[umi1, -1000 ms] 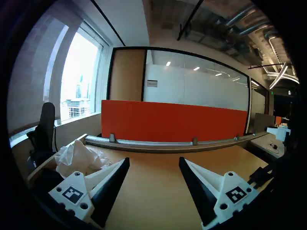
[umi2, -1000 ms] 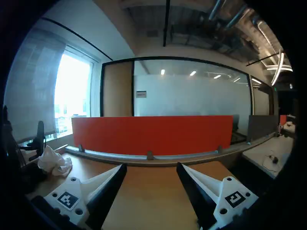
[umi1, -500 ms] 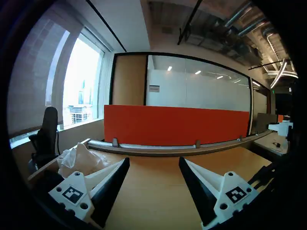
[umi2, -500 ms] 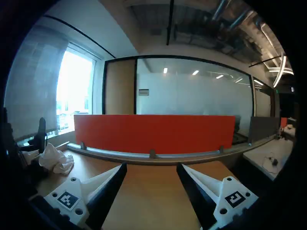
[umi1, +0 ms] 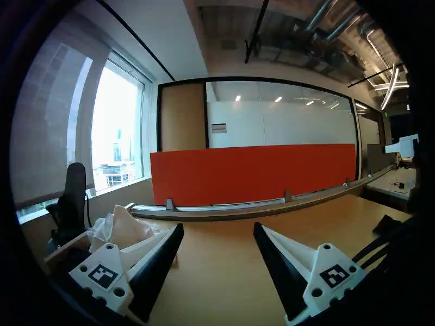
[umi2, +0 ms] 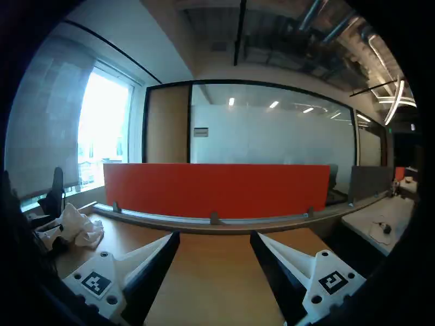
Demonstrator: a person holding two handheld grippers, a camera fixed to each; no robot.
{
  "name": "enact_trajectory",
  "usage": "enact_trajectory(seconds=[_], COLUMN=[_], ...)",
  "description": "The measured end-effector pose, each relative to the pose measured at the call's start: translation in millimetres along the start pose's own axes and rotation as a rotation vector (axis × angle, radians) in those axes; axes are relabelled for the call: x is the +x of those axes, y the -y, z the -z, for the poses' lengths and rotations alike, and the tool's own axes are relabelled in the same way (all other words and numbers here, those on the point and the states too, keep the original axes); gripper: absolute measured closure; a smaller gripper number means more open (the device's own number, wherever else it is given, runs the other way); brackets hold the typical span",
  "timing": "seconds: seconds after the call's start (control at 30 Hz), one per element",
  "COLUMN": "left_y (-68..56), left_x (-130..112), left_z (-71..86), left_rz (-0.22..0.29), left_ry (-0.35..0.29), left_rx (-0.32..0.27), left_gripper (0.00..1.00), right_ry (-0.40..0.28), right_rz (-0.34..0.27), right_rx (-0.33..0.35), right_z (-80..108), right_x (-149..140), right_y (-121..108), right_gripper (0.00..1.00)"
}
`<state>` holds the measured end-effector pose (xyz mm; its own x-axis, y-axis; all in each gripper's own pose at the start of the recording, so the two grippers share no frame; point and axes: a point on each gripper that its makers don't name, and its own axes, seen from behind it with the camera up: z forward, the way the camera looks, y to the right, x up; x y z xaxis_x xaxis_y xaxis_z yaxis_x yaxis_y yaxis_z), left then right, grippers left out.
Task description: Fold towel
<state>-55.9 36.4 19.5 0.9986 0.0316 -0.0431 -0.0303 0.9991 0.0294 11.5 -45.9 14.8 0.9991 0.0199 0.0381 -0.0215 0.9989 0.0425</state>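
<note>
1. A light wooden desk runs across the foreground in both views.
2. An orange divider panel stands upright along the desk's far edge.
3. A silvery rail with small brackets runs along the foot of that panel.
4. A bright window is at the left, with buildings outside.
5. A black office chair stands below the window, beside the desk's left end.
6. Behind the divider are a wooden wall panel and a frosted glass wall bearing a small sign.
7. Bare pipes and a curved strip light hang from the open ceiling.
8. At the right, a pale neighbouring desk holds a small dark object with a cable; a grey screen stands behind it.
</note>
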Motion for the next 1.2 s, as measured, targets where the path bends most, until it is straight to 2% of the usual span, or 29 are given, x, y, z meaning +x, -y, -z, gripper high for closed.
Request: enact_trajectory(seconds=[0.37, 0.83, 1.2], left_y=[6.4, 30.2, 37.2], left_x=[-37, -93, -118], left_z=[-2.9, -5.6, -7.3], left_rz=[-0.014, 0.008, 0.018], left_ry=[-0.025, -0.029, -0.033], left_rx=[-0.011, 0.016, 0.02], left_gripper=[0.05, 0.05, 0.05], right_ry=[-0.01, -0.024, -0.01], right_rz=[0.002, 0.013, 0.016], right_rx=[-0.019, -0.036, -0.046], right_z=[-1.2, -8.7, -14.7], right_x=[-19, -50, -77], right_y=[4, -2, -6], right_gripper=[0.0, 0.0, 0.0])
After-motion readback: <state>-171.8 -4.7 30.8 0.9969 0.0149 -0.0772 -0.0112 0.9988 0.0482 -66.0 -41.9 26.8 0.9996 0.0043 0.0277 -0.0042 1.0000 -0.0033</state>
